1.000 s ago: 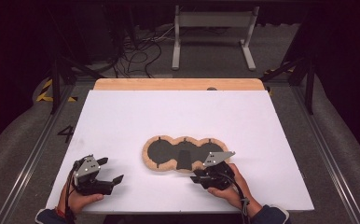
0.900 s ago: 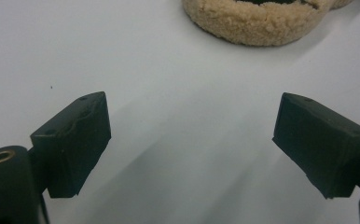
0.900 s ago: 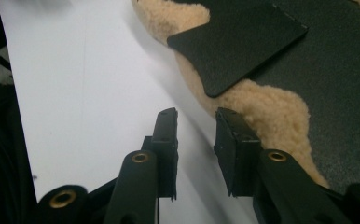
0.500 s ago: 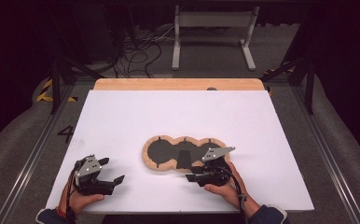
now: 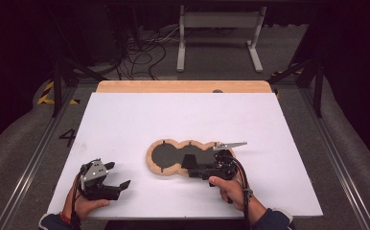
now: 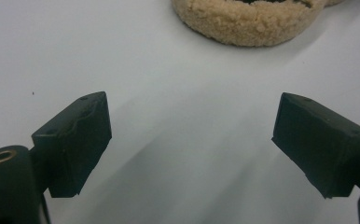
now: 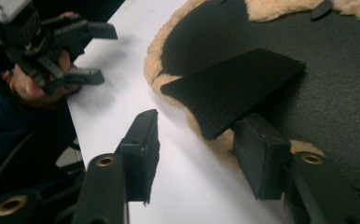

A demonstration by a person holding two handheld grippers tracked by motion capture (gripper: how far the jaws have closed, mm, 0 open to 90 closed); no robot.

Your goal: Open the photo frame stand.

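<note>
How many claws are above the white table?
2: the left claw near the front left corner, jaws open; the right claw at the tan fleece-edged black pad, jaws apart.

One readable mark: a numeral on the floor.
A dark "4" [image 5: 68,138] is painted on the grey floor [image 5: 25,148] just left of the white bench [image 5: 183,120], near its front half; nothing else legible anywhere.

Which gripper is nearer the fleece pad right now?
Right. The right gripper sits at the fleece pad's near edge; the left gripper is off to its left, apart.
</note>
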